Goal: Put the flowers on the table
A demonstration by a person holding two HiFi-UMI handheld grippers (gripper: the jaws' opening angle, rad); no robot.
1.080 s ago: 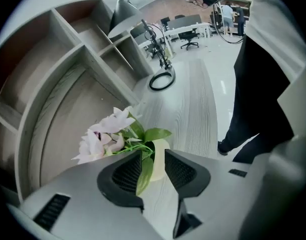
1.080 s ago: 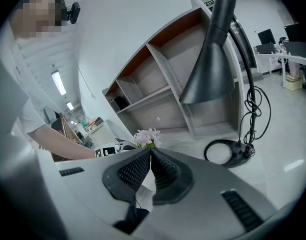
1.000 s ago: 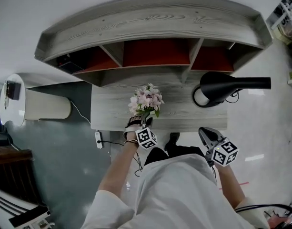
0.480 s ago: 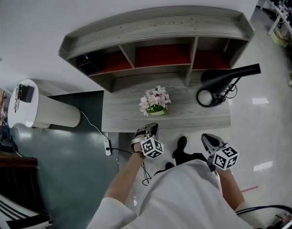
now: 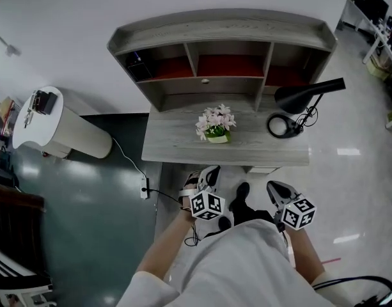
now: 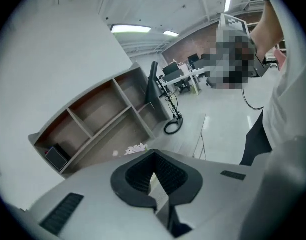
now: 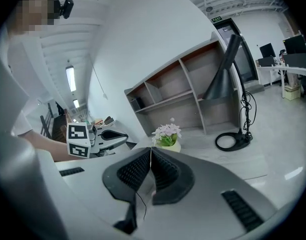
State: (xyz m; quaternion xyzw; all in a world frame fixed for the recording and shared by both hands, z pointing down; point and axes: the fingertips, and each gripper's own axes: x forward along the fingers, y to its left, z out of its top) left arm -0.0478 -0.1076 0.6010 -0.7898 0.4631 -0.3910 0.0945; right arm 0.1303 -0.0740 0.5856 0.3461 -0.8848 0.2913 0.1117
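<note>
A small bunch of pink and white flowers (image 5: 215,124) in a pale pot stands by itself near the middle of the grey wooden desk (image 5: 176,149). Both grippers are off the desk, in front of its near edge. My left gripper (image 5: 208,173) is shut and empty, pointing at the desk. Its own view shows just the flower tops (image 6: 135,148) above the closed jaws (image 6: 153,155). My right gripper (image 5: 273,187) is shut too, with nothing held. The right gripper view shows the flowers (image 7: 166,132) beyond its closed jaws (image 7: 151,151) and the left gripper (image 7: 112,135) off to the side.
A grey shelf unit (image 5: 227,40) with red-backed compartments stands at the back of the desk. A black desk lamp (image 5: 304,98) sits at the desk's right end. A white round stand (image 5: 61,130) and a power strip (image 5: 145,187) are to the left on the floor.
The left gripper, which was at the flowers, has let them go, shut and drawn back off the desk. The right gripper has also drawn back. The flowers stay standing on the desk.
</note>
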